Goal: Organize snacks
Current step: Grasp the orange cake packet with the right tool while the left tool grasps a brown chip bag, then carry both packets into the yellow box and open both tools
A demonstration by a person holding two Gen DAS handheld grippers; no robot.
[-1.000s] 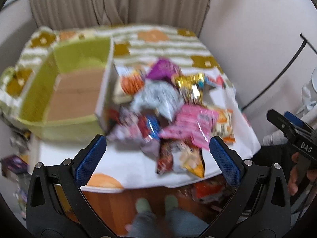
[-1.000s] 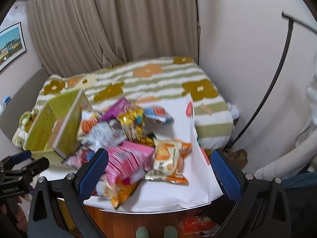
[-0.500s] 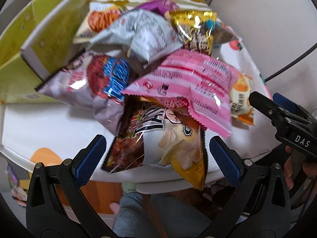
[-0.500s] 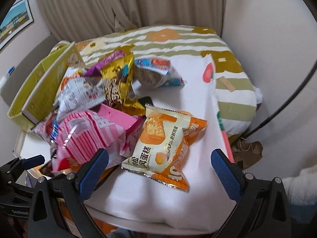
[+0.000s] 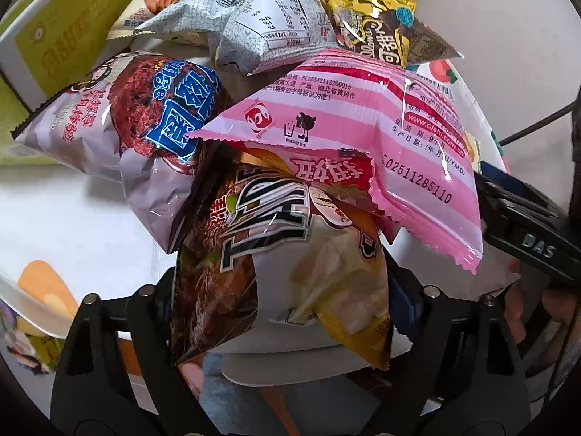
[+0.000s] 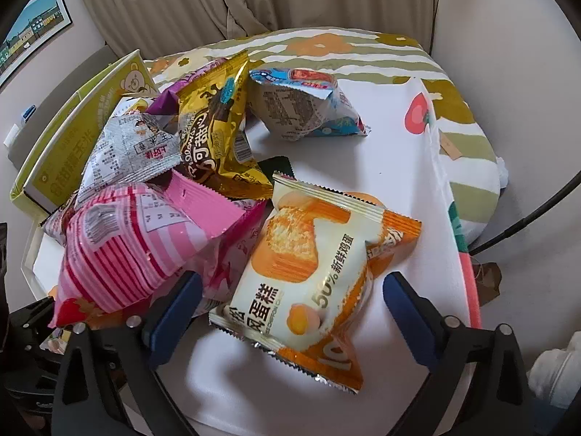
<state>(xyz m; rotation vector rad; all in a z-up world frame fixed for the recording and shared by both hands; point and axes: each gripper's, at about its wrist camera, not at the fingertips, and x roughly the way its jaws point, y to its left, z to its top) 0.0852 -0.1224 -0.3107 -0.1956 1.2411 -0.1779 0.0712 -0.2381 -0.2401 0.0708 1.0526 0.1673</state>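
Observation:
A heap of snack packets lies on a white table. My left gripper (image 5: 283,301) is open with its fingers on either side of a brown and yellow packet (image 5: 287,254) at the near edge; its pads are mostly hidden behind the packet. A pink striped packet (image 5: 370,134) overlaps that one, with a purple packet (image 5: 123,120) to its left. My right gripper (image 6: 290,305) is open around the near end of an orange egg cake packet (image 6: 308,269). The pink packet (image 6: 145,239) lies to its left.
A green cardboard box (image 6: 72,138) stands at the table's left. A gold packet (image 6: 218,138), a grey packet (image 6: 127,149) and a blue-edged packet (image 6: 297,109) lie behind. A flowered bed (image 6: 363,51) is beyond the table, a wall to the right.
Both grippers have moved forward and down to the heap. The left one now straddles the brown and yellow packet; the right one now straddles the egg cake packet.

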